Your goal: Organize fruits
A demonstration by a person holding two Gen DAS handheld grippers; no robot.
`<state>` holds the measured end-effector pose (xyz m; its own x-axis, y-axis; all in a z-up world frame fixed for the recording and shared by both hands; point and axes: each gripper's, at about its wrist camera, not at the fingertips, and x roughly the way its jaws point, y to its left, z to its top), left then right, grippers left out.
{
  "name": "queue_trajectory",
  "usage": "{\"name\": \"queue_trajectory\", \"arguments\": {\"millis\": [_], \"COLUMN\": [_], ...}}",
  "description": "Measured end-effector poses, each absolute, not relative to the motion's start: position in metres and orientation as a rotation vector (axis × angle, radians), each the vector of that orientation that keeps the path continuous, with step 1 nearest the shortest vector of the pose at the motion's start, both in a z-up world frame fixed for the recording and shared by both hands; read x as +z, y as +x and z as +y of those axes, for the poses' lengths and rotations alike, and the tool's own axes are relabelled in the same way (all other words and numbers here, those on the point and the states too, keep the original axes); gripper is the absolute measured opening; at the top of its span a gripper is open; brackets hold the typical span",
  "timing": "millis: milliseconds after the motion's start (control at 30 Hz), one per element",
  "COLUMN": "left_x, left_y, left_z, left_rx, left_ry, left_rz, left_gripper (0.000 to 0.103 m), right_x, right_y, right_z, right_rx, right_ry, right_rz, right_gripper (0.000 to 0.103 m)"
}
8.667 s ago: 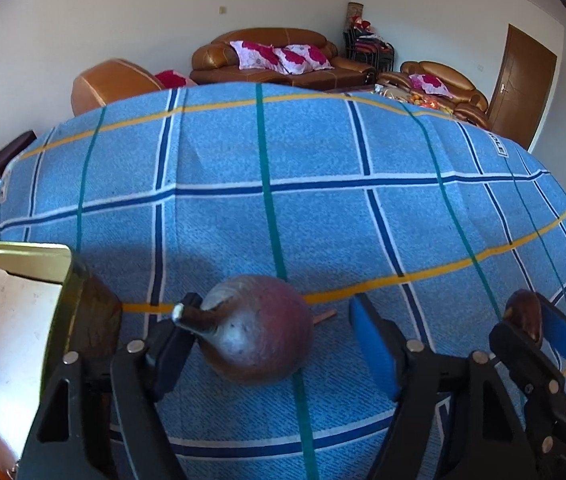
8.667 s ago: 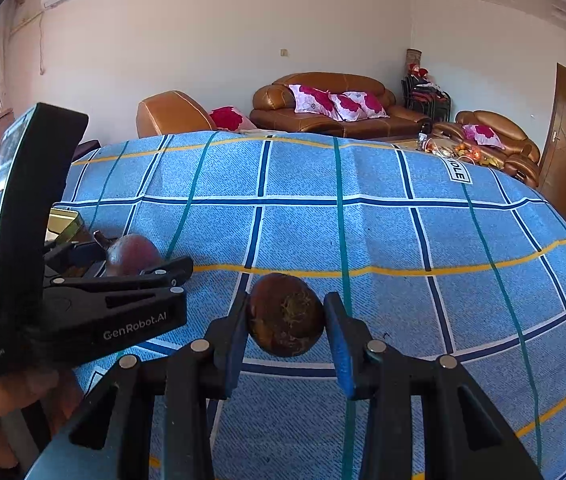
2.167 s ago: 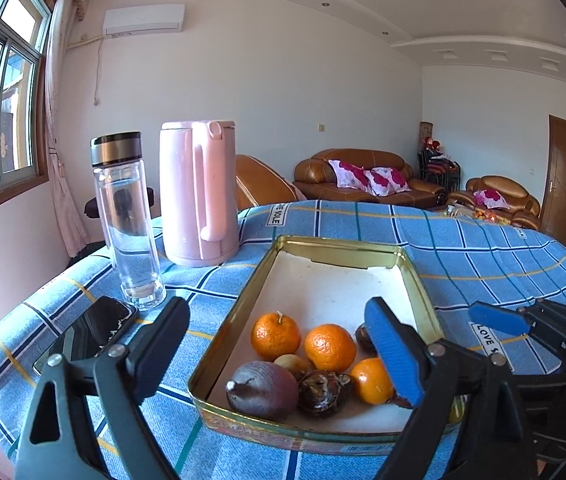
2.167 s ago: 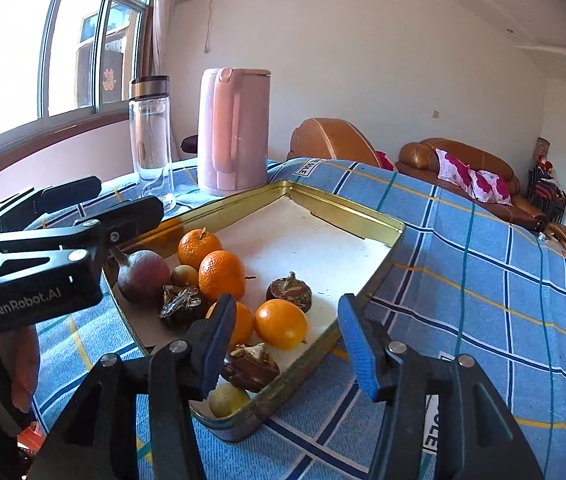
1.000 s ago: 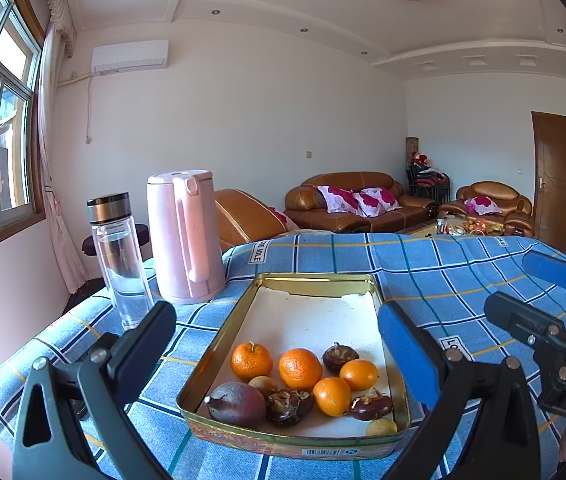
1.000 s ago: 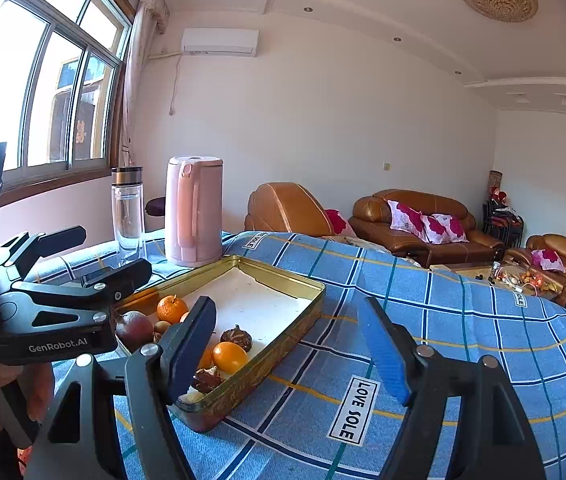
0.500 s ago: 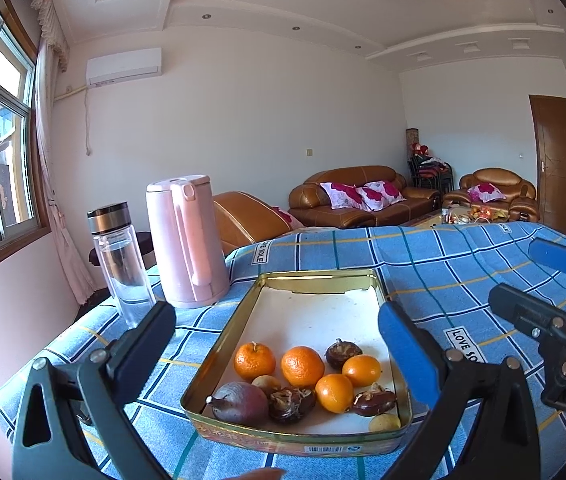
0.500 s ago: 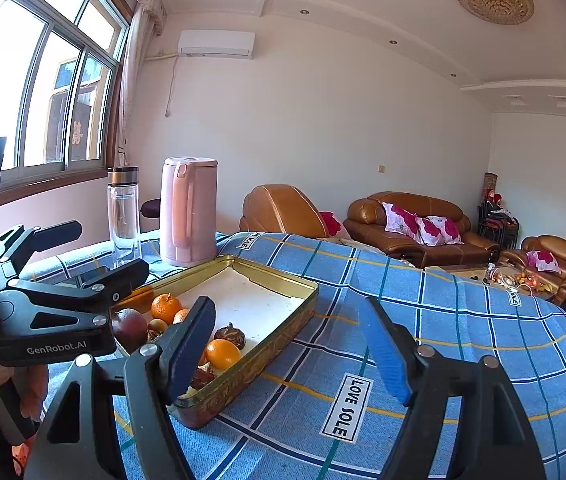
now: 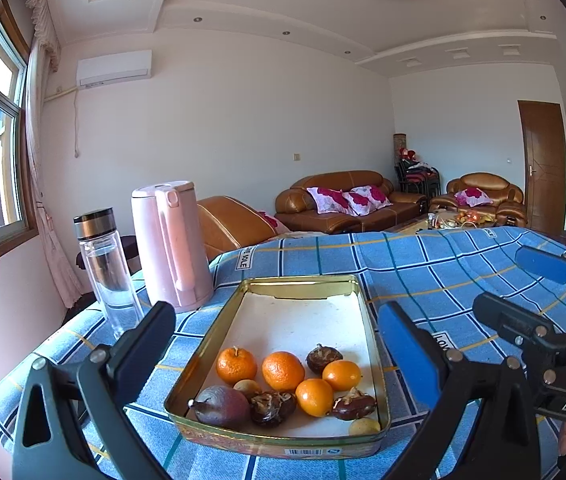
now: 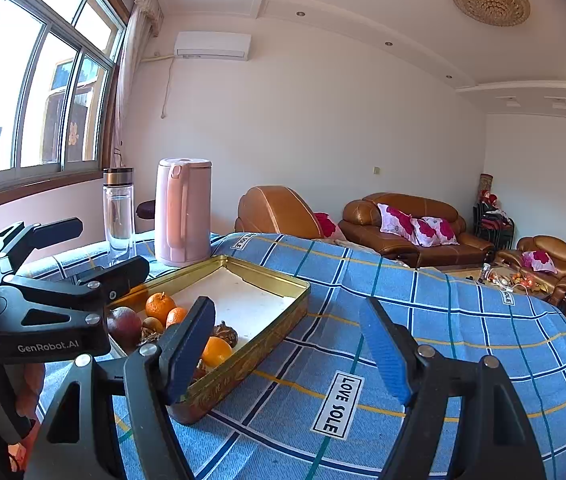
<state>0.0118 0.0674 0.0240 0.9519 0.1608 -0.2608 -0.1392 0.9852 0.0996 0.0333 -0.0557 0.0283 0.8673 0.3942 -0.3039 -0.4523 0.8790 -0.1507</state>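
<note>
Straight ahead of our left tongs [image 9: 275, 332], on the blue checked tabletop [image 9: 423, 264], sits a gold tin tray [image 9: 219, 336], its long axis running away from us. Oranges [image 9: 283, 370] and dark fruits [image 9: 221, 404] cluster at its near end. Both tongs hang open and empty. Our right tongs [image 10: 287, 344] point past the tray's right edge, so the left hand seems nearer. We see no loose fruit, though the cloth's far side is hidden.

My left gripper [image 9: 279, 344] and right gripper [image 10: 289, 344] are black plastic frames with silver screws and blue pads [image 9: 407, 354] inside the fingers; white lettering marks their sides.
</note>
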Motion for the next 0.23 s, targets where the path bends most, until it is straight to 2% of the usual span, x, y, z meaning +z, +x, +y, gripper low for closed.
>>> {"name": "queue_trajectory", "arguments": {"millis": [233], "left_x": [0.0229], "left_y": [0.0125], "left_z": [0.0639], "left_rx": [0.136], "left_ry": [0.084], "left_rz": [0.278], "left_gripper": [0.103], "right_x": [0.0256], "right_y": [0.0354], "right_z": [-0.0576], "right_rx": [0.445], "right_ry": [-0.212], "right_rz": [0.279], "right_gripper": [0.076]}}
